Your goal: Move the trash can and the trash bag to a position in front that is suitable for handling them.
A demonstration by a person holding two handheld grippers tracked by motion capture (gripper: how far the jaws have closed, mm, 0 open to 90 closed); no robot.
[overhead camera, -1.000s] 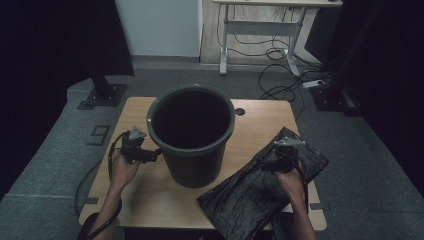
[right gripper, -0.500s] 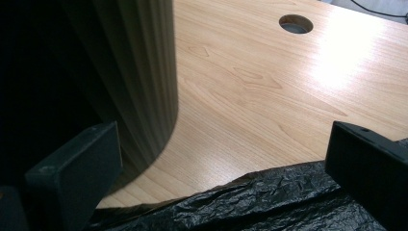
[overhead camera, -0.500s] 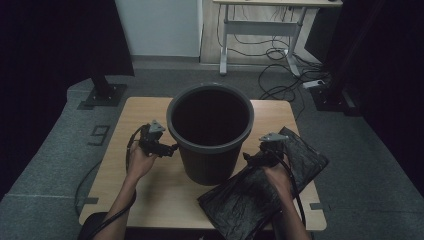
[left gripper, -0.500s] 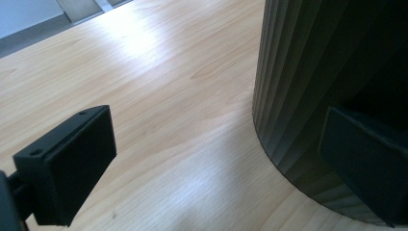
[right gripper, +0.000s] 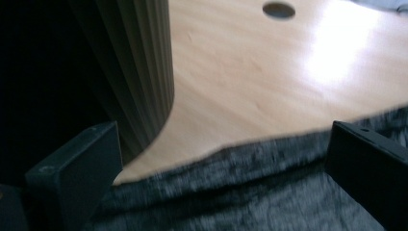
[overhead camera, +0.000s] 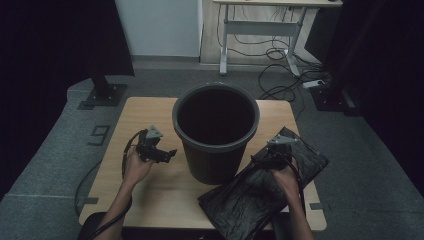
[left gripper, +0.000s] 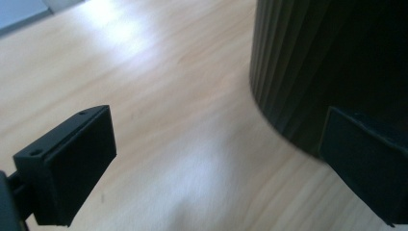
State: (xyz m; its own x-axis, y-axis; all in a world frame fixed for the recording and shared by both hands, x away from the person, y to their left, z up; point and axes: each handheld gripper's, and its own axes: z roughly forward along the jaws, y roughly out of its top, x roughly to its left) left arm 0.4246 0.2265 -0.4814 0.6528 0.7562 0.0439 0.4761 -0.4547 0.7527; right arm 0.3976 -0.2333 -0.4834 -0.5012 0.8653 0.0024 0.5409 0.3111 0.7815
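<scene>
A tall black ribbed bin (overhead camera: 216, 130) stands upright in the middle of the wooden table (overhead camera: 145, 115). Left of it, my left gripper (overhead camera: 169, 154) points at the bin's side, open and holding nothing. In the left gripper view the jaws (left gripper: 216, 159) stand wide apart and the bin's wall (left gripper: 312, 62) rises just past the right one. A flat black plastic bag (overhead camera: 260, 197) lies on the table's right front. My right gripper (overhead camera: 261, 154) hovers open over the bag's far edge, close to the bin. The right gripper view shows the bag (right gripper: 240, 197) below the jaws (right gripper: 226, 163) and the bin's wall (right gripper: 134, 62) at left.
A cable hole (right gripper: 279, 9) is cut in the table beyond the bag. Grey floor surrounds the table, with a desk frame (overhead camera: 260, 30) and cables (overhead camera: 285, 80) behind it and a stand base (overhead camera: 102, 92) at back left.
The bin has shifted to the right on the table. Both grippers have closed in on its sides, the left from the left, the right moving left across the bag.
</scene>
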